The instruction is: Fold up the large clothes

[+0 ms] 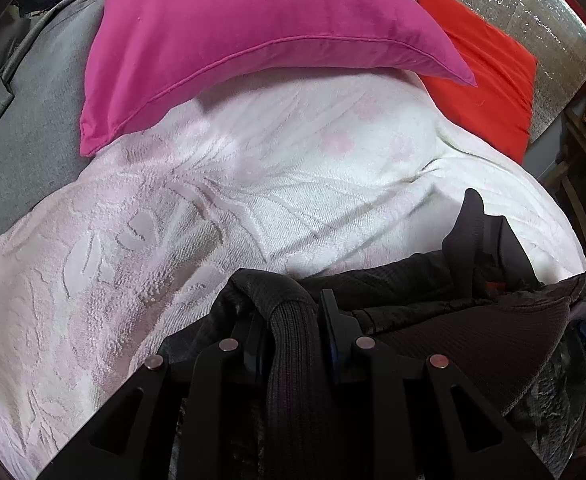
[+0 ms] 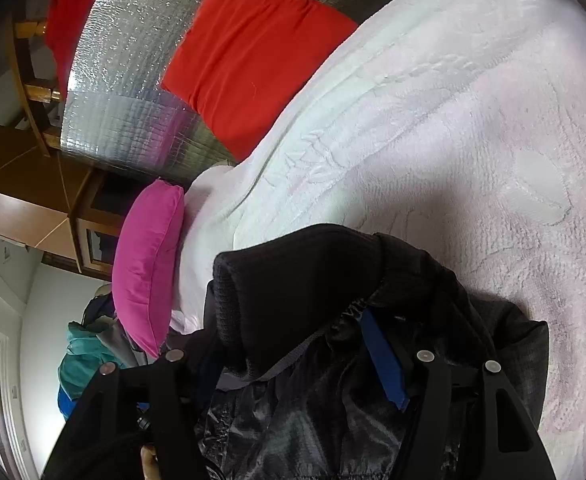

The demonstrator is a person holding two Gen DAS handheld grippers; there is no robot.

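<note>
Ribbed knit cuff of the black quilted jacket [image 1: 293, 340] sits pinched in the left gripper [image 1: 293, 320], above the white textured bedspread [image 1: 253, 184]. Only the right wrist view shows the right gripper [image 2: 293, 344] gripping the jacket's shiny lining, magenta pillow [image 2: 149, 264] leftward.

Left gripper [image 1: 293, 320] and right gripper [image 2: 293, 344] both clamp black fabric.

Bedroom, white bedspread [image 1: 253, 200], pink pillow [image 1: 233, 32], red cushion [image 2: 253, 48]
</note>
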